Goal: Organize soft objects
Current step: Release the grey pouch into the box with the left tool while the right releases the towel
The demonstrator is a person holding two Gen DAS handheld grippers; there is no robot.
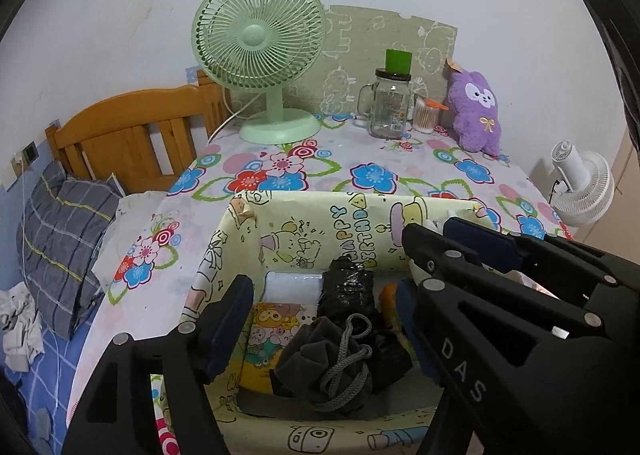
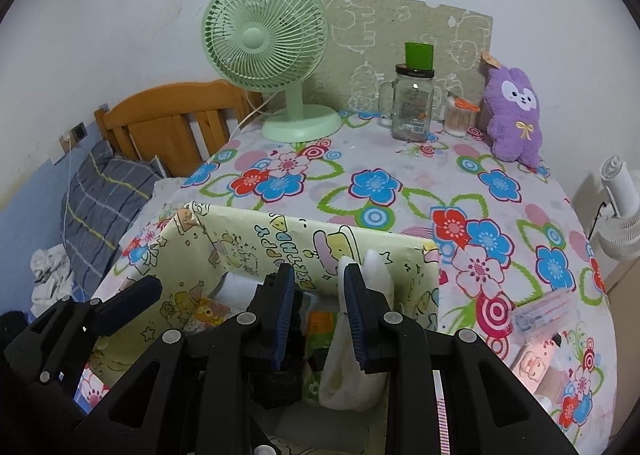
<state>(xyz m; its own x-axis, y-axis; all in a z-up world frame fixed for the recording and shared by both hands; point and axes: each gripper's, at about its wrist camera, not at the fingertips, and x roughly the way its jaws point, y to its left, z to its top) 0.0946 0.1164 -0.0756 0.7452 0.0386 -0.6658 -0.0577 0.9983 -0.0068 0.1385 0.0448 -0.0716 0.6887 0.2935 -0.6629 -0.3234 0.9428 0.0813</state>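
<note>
Dark pouch (image 1: 328, 359) only in left view

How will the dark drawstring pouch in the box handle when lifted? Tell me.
The pouch looks crumpled and slumped, so it is probably floppy and light. Its loose cord could dangle or snag. The soft fabric seems unlikely to slip or roll, and will likely sag when gripped.

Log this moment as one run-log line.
left gripper: open over dark drawstring pouch in box | right gripper: narrow gap, nothing gripped | purple plush: untouched
</note>
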